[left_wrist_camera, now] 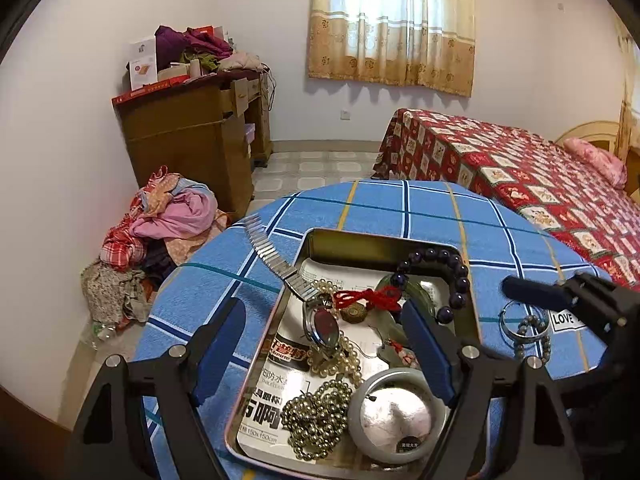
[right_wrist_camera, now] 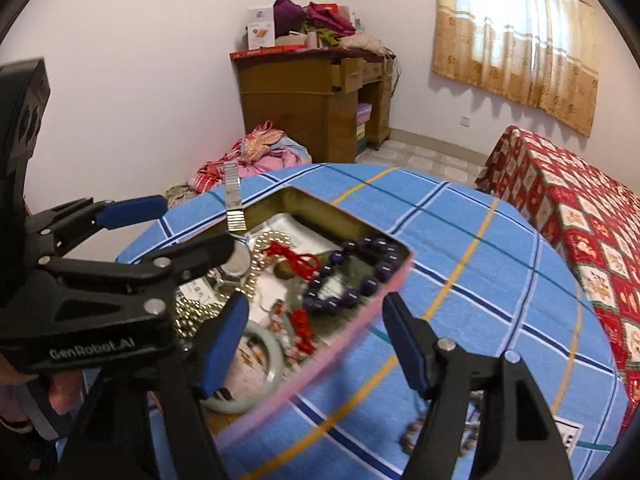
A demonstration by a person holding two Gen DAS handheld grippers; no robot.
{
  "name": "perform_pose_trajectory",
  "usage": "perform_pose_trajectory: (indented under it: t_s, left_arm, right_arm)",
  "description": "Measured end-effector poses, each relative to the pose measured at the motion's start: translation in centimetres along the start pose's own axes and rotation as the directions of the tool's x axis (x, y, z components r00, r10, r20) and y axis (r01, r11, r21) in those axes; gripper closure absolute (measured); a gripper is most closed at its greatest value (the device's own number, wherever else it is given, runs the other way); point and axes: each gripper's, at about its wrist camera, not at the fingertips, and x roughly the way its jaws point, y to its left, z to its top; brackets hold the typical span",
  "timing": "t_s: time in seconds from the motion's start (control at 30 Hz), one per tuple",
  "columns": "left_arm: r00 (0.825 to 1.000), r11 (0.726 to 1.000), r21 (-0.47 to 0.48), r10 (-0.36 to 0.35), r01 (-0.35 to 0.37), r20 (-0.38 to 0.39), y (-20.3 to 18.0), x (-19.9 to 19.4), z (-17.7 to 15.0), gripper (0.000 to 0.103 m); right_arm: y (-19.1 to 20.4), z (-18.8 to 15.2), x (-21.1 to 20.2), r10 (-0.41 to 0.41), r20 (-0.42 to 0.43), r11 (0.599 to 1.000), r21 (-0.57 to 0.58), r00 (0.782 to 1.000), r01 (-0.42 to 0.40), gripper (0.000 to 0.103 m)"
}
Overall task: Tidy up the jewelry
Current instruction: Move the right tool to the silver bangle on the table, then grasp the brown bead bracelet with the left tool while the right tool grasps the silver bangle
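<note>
Both grippers gape wide, holding nothing. The tin point(left_wrist_camera: 316, 236) of jewelry lies between the left gripper's point(left_wrist_camera: 320, 344) fingers. The silver bangle point(left_wrist_camera: 524, 322), blurred, seems just under the right gripper point(right_wrist_camera: 316, 340).

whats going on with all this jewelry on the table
A person holding a gripper in each hand is sorting jewelry into a metal tin on a blue checked tablecloth. The tin already holds a watch, pearls, a purple bead bracelet and a pale bangle. The left gripper hangs open over the tin, holding nothing. The right gripper is open too, straddling the tin's near wall. A ring and small grey beads still lie outside on the cloth.
</note>
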Motion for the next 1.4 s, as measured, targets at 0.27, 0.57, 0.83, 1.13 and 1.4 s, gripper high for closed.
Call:
perform_pose_trajectory:
  t_s: [0.27, 0.57, 0.83, 1.13, 1.4]
  left_arm:
    - [0.998, 0.998, 0.018, 0.058, -0.057, -0.037, -1.8, 0.8, -0.7, 0.023]
    - [0.995, 0.998, 0.016, 0.067, -0.066, -0.080, -3.2, 1.9, -0.9, 0.023]
    - [0.995, 0.998, 0.006, 0.065, -0.065, -0.081, -3.1, 1.8, -0.7, 0.023]
    - [0.995, 0.998, 0.010, 0.058, -0.057, -0.087, -3.8, 1.6, -0.8, 0.023]
    - [0.996, 0.999, 0.021, 0.041, -0.040, -0.078, -5.0, 1.2, -0.6, 0.023]
  right_arm:
    - [-7.1, -2.6, -1.4, -0.145, -0.067, 0.981, 0.118, 0.987, 0.152, 0.018]
    - [-8.7, -3.1, 0.3, -0.124, -0.145, 0.977, 0.153, 0.982, 0.146, 0.014]
    - [-8.6, -3.8, 1.6, -0.094, -0.187, 0.982, 0.145, 0.978, 0.122, 0.014]
    - [-8.2, -4.0, 2.6, -0.082, -0.218, 0.983, 0.141, 0.972, 0.115, 0.019]
    - [-8.5, -3.8, 0.8, -0.100, -0.151, 0.978, 0.169, 0.983, 0.125, 0.026]
